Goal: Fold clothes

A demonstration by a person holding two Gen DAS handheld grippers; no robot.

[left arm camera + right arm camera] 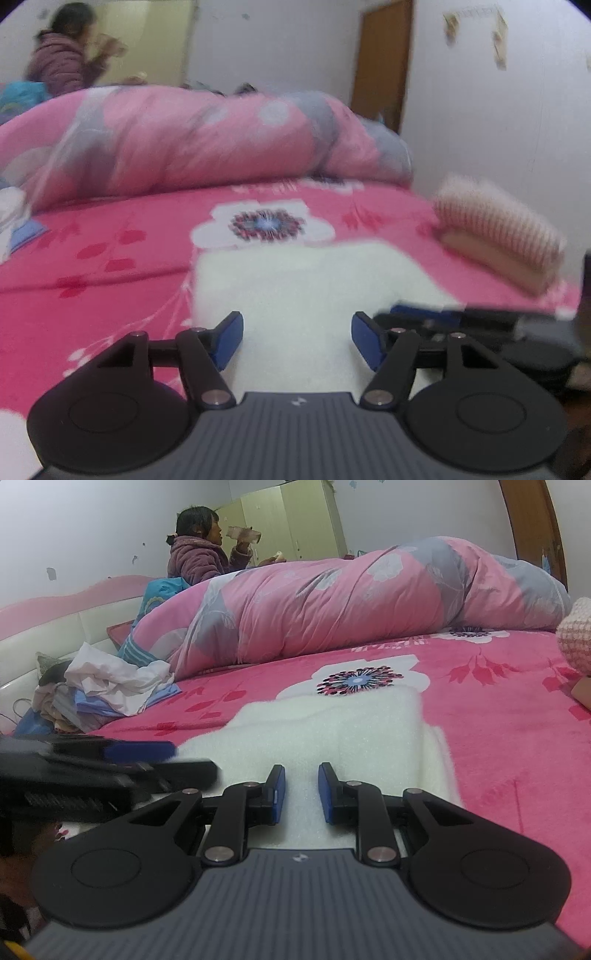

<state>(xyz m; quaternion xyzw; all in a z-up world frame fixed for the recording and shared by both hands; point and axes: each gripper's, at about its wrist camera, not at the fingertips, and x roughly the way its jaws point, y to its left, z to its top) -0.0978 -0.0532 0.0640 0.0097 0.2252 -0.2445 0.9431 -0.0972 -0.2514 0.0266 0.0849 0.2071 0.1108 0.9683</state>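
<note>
A folded white fleece garment (332, 731) lies on the pink flowered bed (498, 738), centre of frame. The left claw (297, 339) hovers over it, spread wide. The right claw (301, 794) beside it gapes narrowly, gripping nothing. A rumpled clothes pile (107, 686) sits at left.

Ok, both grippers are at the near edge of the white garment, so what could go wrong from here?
1. The left gripper and right gripper sit close together, so they may collide.
2. Both are open with nothing pinched, so closing may catch only the fluffy top layer of the white garment, or the pink bedsheet too.
3. The left view is motion-blurred, so a fast grab could miss the edge.
</note>
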